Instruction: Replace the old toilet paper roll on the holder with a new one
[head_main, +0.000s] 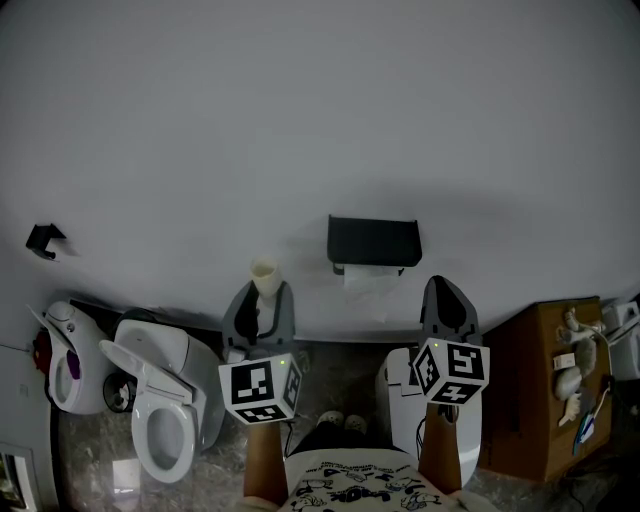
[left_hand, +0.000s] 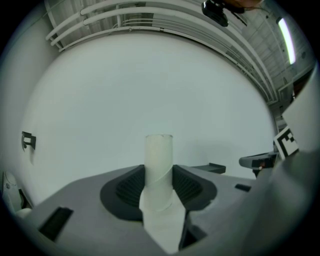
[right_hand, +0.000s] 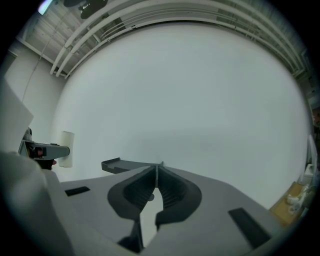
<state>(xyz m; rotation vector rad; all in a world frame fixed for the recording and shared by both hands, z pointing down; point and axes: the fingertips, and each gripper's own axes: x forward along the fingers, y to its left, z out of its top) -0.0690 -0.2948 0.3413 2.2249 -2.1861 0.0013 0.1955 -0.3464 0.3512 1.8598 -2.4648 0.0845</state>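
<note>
While your left hand-held gripper (left_hand: 159, 175) is pinching the bare tube (left_hand: 159, 150) and your right hand-held gripper (right_hand: 156, 172) is idling pressed together, paper (head_main: 368, 285) is hanging from the holder (head_main: 374, 240); likely only disposal is remaining.

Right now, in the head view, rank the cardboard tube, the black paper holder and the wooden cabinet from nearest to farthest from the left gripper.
1. The cardboard tube: upright between the fingers of the left gripper.
2. The black paper holder: on the wall, up and to the right.
3. The wooden cabinet: far right, beyond the right gripper.
</note>
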